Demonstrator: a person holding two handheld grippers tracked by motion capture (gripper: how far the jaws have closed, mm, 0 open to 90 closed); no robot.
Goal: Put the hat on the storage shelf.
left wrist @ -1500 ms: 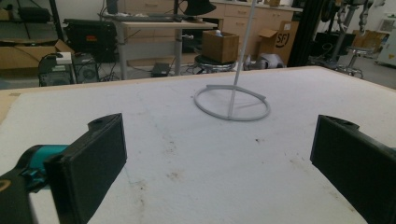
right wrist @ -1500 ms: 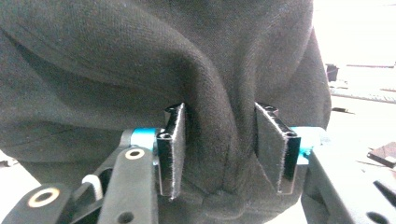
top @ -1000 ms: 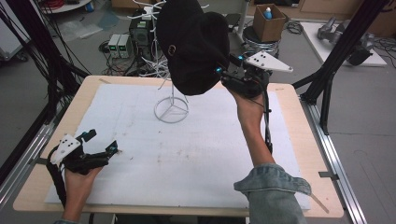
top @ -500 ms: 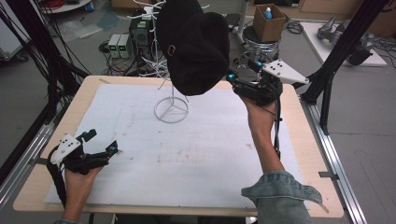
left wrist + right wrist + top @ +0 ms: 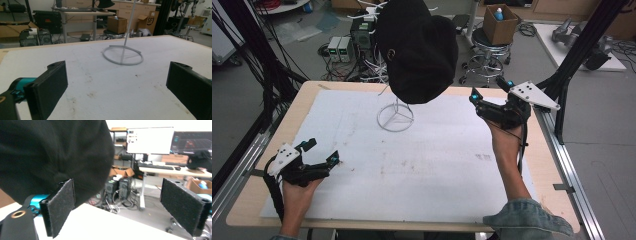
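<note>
black cap (image 5: 418,50): hung on top of white wire stand (image 5: 395,116), far side of table (image 5: 257,185).
right gripper (image 5: 491,95): a second ago at the cap's edge; now drawn back to the cap's right, clear of it, jaws wide apart, holding nothing. judgement: cap released, hanging likely complete.
left gripper (image 5: 322,152): unmoved at near-left of table, jaws wide, empty.

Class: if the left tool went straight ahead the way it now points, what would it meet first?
Probably the white wire stand: its ring base lies ahead of the open left tool, slightly off centre. Depth is uncertain.
</note>
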